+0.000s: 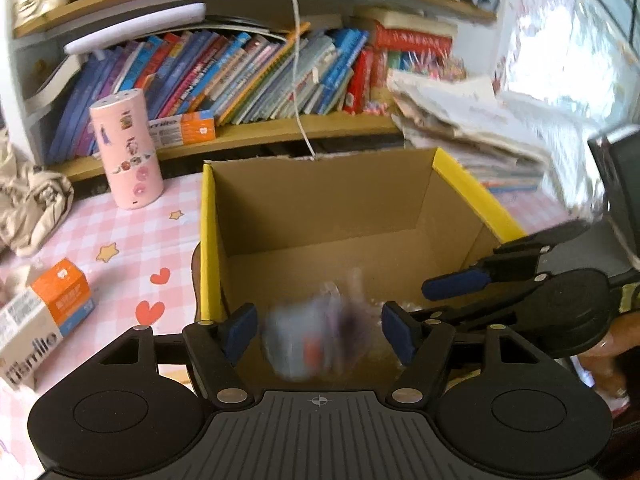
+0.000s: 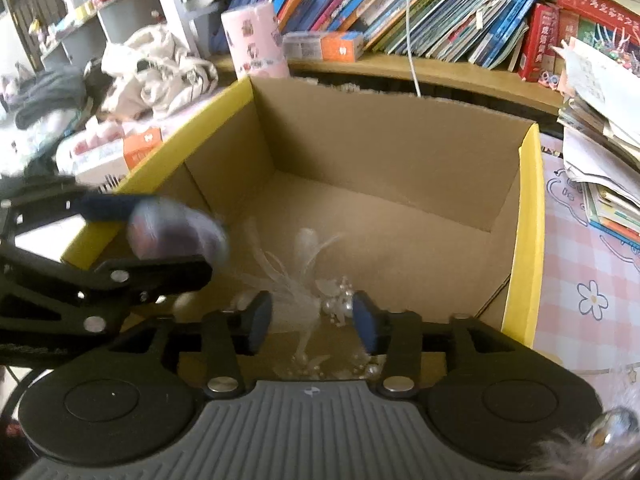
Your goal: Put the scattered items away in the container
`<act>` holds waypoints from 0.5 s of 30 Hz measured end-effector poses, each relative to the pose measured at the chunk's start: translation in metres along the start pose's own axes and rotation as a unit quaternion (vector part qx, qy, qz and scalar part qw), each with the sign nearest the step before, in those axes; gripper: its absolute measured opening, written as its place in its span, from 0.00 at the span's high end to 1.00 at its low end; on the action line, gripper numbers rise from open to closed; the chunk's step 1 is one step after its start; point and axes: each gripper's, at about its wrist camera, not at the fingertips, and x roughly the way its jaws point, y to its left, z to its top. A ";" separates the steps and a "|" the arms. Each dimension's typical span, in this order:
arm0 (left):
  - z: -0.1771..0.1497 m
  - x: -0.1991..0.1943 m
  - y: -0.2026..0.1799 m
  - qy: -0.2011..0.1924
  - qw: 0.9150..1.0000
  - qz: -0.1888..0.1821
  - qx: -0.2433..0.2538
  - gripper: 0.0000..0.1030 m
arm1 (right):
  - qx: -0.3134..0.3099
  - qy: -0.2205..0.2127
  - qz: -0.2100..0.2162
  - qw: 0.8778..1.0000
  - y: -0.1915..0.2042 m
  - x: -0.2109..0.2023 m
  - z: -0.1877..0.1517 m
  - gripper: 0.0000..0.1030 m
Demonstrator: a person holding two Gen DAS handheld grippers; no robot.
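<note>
— Why are both grippers bunched over the cardboard box at the centre of the frame?

— They are there to unload, I think. The box is the container, and each gripper points down into it from the near edge so that whatever leaves it lands inside rather than on the pink checked tablecloth.

— Is the left gripper holding anything?

— No. Its jaws stand wide. A blurred bluish-white bundle with red and purple patches sits between the pads, with clear space on its right side. The smear suggests it is moving, probably dropping, though I cannot make out what it is.

— And the right gripper?

— Its jaws are parted too. A clear feathery ornament with pearl-like beads lies on the box floor between the pads, low in the right wrist view. I see a gap on each side, so nothing squeezes it.

— So is the job finished?

— Not by my reading. An orange-and-white carton lies on the cloth at lower left, outside the box, and a pink cylinder stands beyond it, left of centre. Whether the cylinder counts as clutter I cannot say.

— What is the risk here?

— The grippers sit close together, so they could knock each other on the way out.
</note>
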 end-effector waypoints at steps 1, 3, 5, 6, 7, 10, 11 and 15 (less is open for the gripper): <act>-0.001 -0.003 0.001 -0.007 1.000 0.001 -0.008 0.27 | 0.003 -0.009 0.000 1.000 0.000 -0.003 0.000 0.49; -0.002 -0.009 0.003 -0.023 1.000 0.007 -0.017 0.24 | 0.008 -0.026 -0.005 1.000 0.002 -0.008 0.000 0.41; -0.002 -0.015 0.004 -0.038 0.999 0.009 -0.024 0.23 | 0.011 -0.041 -0.010 0.999 0.005 -0.013 0.000 0.36; -0.003 -0.018 0.004 -0.045 0.999 0.010 -0.028 0.23 | 0.013 -0.047 -0.011 0.999 0.006 -0.015 0.000 0.34; -0.003 -0.020 0.004 -0.052 0.998 0.011 -0.030 0.23 | 0.015 -0.052 -0.012 0.998 0.007 -0.016 0.000 0.32; -0.006 -0.027 0.005 -0.066 0.997 0.013 -0.036 0.22 | 0.017 -0.070 -0.021 0.997 0.012 -0.021 -0.002 0.27; -0.007 -0.029 0.005 -0.070 0.997 0.014 -0.038 0.22 | 0.016 -0.075 -0.024 0.997 0.013 -0.022 -0.003 0.24; -0.009 -0.037 0.007 -0.086 0.995 0.019 -0.040 0.18 | 0.010 -0.102 -0.063 0.993 0.022 -0.030 -0.007 0.09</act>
